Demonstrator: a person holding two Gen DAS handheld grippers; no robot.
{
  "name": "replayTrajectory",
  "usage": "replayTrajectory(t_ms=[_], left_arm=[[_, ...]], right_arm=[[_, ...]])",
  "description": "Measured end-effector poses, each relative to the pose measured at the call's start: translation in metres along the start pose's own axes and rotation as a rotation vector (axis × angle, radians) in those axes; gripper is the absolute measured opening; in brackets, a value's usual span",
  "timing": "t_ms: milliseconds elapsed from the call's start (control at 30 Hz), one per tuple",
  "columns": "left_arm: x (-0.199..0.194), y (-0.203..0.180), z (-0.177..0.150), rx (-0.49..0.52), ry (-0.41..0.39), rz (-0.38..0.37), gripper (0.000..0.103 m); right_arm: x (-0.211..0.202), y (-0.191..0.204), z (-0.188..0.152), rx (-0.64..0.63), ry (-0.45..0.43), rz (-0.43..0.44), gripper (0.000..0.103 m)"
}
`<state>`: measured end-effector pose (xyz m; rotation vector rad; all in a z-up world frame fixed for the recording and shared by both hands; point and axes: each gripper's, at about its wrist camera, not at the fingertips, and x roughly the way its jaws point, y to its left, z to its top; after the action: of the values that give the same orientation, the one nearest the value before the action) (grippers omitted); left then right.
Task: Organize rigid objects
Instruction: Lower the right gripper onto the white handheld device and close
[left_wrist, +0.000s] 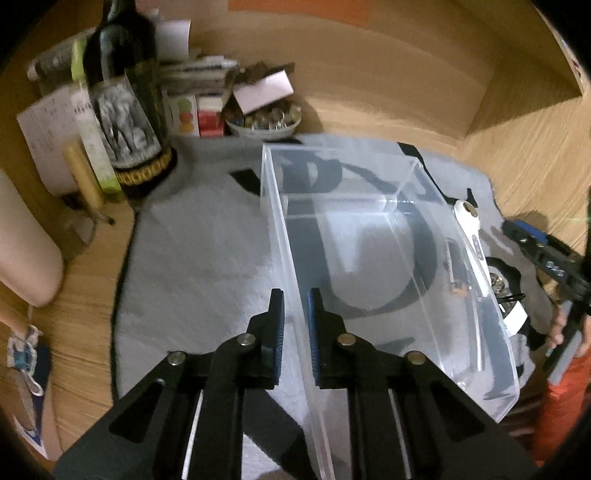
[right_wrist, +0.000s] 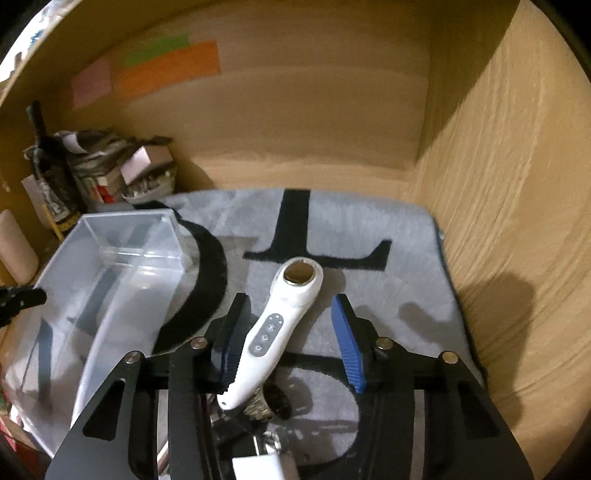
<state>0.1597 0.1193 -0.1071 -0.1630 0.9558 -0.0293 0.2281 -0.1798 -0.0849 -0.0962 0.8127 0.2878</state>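
Note:
A clear plastic bin (left_wrist: 388, 258) lies on a grey rug (left_wrist: 192, 258) with black letters. My left gripper (left_wrist: 297, 332) is shut on the bin's near left wall, one finger on each side of it. The bin also shows in the right wrist view (right_wrist: 110, 280), at the left. A white handheld device (right_wrist: 275, 328) with a round head and a grey button strip lies on the rug. My right gripper (right_wrist: 291, 339) is open around its handle, fingers on either side, the left pad close to it. The device also shows past the bin in the left wrist view (left_wrist: 471, 225).
A dark bottle (left_wrist: 125, 96), boxes, papers and a bowl of small items (left_wrist: 264, 118) crowd the back left corner. Wooden walls (right_wrist: 498, 221) close the back and right. Small items (right_wrist: 266, 406) lie on the rug under my right gripper. The rug's right edge (right_wrist: 443, 251) runs near the wall.

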Motion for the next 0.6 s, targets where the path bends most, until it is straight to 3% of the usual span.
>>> replayTrajectory(t_ms=[300, 600], left_arm=[[0.006, 0.001, -0.002, 0.015, 0.025, -0.029, 0.013], [0.008, 0.001, 0.0, 0.038, 0.014, -0.033, 0.014]], right_arm=[[0.052, -0.001, 0.009, 0.013, 0.171, 0.011, 0.042], [0.086, 0.005, 0.017, -0.018, 0.261, -0.003, 0.042]])
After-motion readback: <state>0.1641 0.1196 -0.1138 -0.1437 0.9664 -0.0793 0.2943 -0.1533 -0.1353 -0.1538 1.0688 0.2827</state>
